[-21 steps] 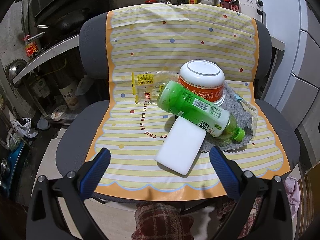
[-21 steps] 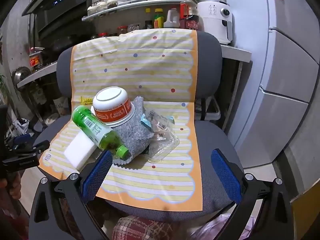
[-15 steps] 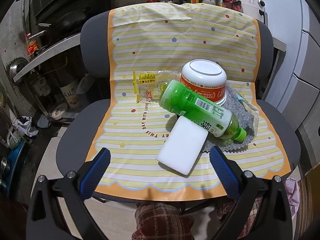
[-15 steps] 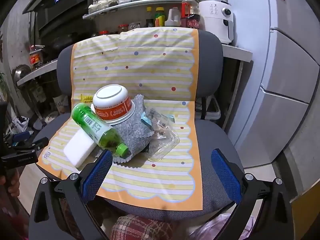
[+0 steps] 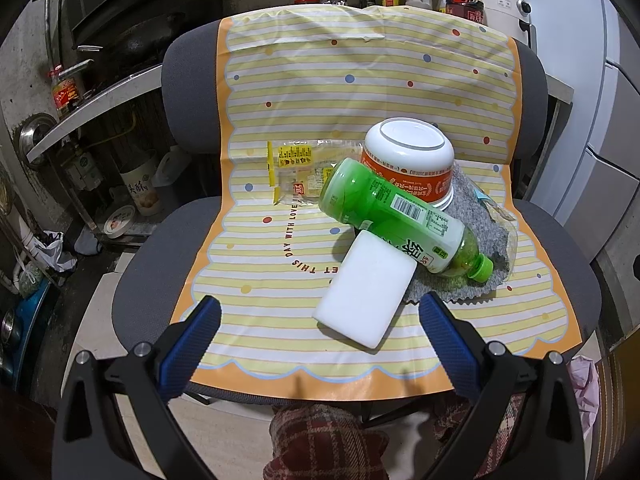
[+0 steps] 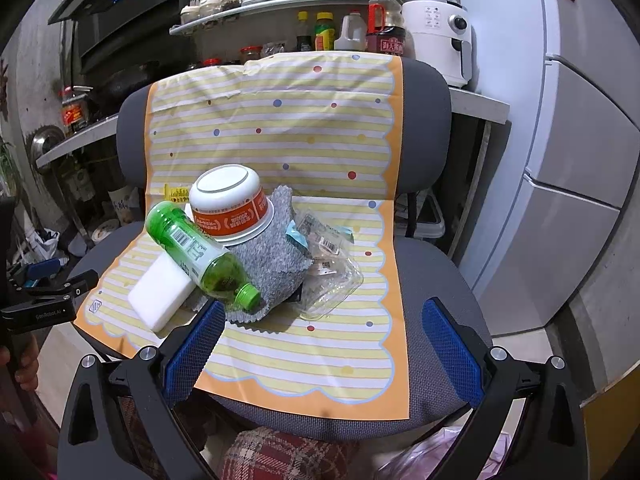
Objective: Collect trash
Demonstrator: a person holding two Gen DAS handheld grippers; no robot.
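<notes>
Left gripper [image 5: 320,320] fingers spread wide, holding nothing, hovering over the front edge of the chair seat. White foam block [image 5: 366,288] lies just ahead, between the two blue pads. Green bottle [image 5: 400,216] lies on its side across the block's far end, cap toward the right finger. Upside-down instant-noodle bowl [image 5: 410,168] touches the bottle behind, on a grey cloth [image 5: 486,232]. Yellow wrapper [image 5: 296,170] sits further left.

Right gripper [image 6: 324,328] also wide, empty; bottle cap [image 6: 249,295] just beyond its left finger, clear plastic packaging [image 6: 328,268] ahead between the fingers. All on a striped mat [image 6: 320,344] over the chair [image 6: 436,280].
</notes>
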